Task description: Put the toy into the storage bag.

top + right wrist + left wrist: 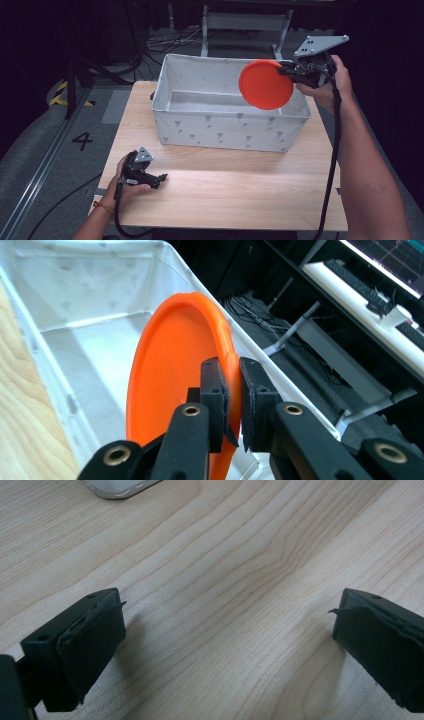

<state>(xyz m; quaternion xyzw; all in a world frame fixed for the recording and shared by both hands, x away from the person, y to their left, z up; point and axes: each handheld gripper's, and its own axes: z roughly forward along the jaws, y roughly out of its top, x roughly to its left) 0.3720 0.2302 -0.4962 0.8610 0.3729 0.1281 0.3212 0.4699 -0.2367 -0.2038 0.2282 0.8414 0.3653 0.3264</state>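
Observation:
An orange plate (265,84) hangs on edge above the right end of the white fabric bin (220,131). My right gripper (286,70) is shut on the plate's right rim, held at the bin's far right corner. In the right gripper view the orange plate (175,375) stands upright with its rim pinched at my right gripper (233,385), over the bin's white inside (90,340). My left gripper (161,178) rests on the wooden table (225,190) at the front left. Its jaws stand wide apart over bare wood in the left gripper view, my left gripper (227,625) holding nothing.
The bin takes up the back half of the table and looks bare inside. Beyond the table lie cables (165,42) and a metal stand (245,22) on a dark floor. Yellow-black floor tape (62,92) and a painted number (81,141) are at left.

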